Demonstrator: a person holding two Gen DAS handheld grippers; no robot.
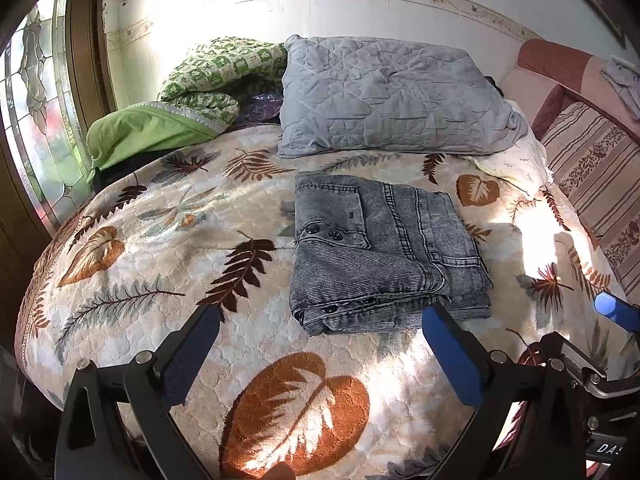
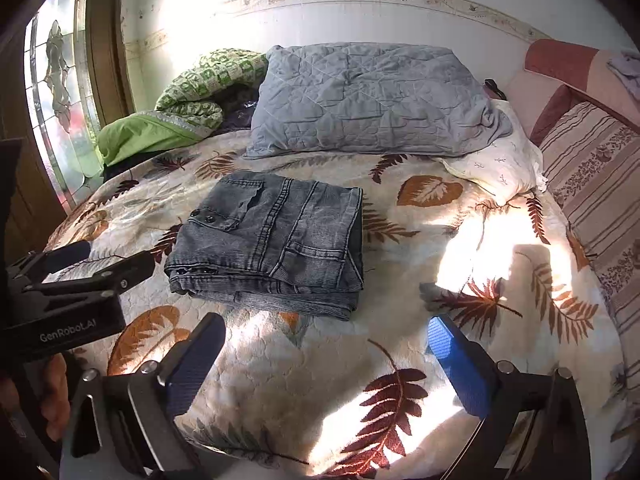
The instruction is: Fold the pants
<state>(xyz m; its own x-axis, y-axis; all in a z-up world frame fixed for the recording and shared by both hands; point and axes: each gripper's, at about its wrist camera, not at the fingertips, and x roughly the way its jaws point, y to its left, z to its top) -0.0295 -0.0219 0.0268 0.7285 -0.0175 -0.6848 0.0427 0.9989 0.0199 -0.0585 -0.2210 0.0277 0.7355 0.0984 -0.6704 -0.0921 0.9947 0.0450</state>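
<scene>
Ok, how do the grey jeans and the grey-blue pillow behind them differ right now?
The grey jeans are folded into a flat, layered stack, while the grey-blue pillow is one puffy piece. The jeans are darker ribbed denim with seams and snaps; the pillow is paler, quilted and creased. The jeans lie mid-bed, the pillow by the wall. Both rest on the leaf-print blanket, untouched by either gripper.

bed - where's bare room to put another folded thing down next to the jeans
Free: the leaf-print blanket left of the folded jeans, and the sunlit strip between the jeans and both open grippers. Crowded: the head end, with the grey pillow and green bedding.
</scene>
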